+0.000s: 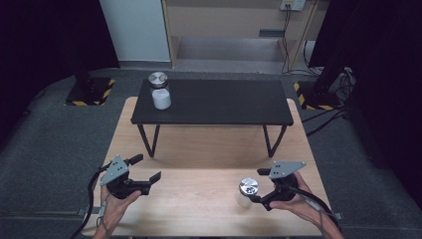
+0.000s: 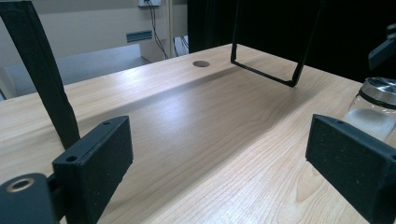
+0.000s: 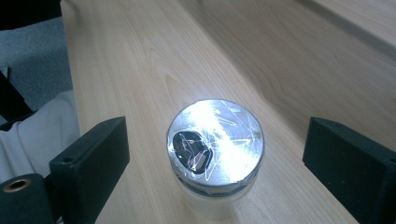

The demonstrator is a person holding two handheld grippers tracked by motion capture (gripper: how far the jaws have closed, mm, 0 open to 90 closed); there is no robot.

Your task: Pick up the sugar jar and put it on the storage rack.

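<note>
While it stands upright on the wooden counter [image 1: 199, 199] near the front right, the near jar [image 1: 247, 191] with its shiny metal lid sits between the two jaws of the right claw [image 1: 256, 185], which comes at it from the right. Seen in the right gripper view, the jar [image 3: 215, 156] is centred between the black pads [image 3: 100, 151] with a clear gap on each side, so the jaws are wide apart and grip nothing. A hand [image 1: 293, 196] holds this claw from the counter's front edge.

Well apart to the left, the left claw [image 1: 149, 168] hovers low over bare wood, its jaws spread wide and empty; in its own view the jar [image 2: 373, 109] shows at the far right.

Farther back, a black shelf [image 1: 214, 102] stands on thin legs on the counter, and a second jar [image 1: 160, 90] with white contents rests on its left end.
</note>
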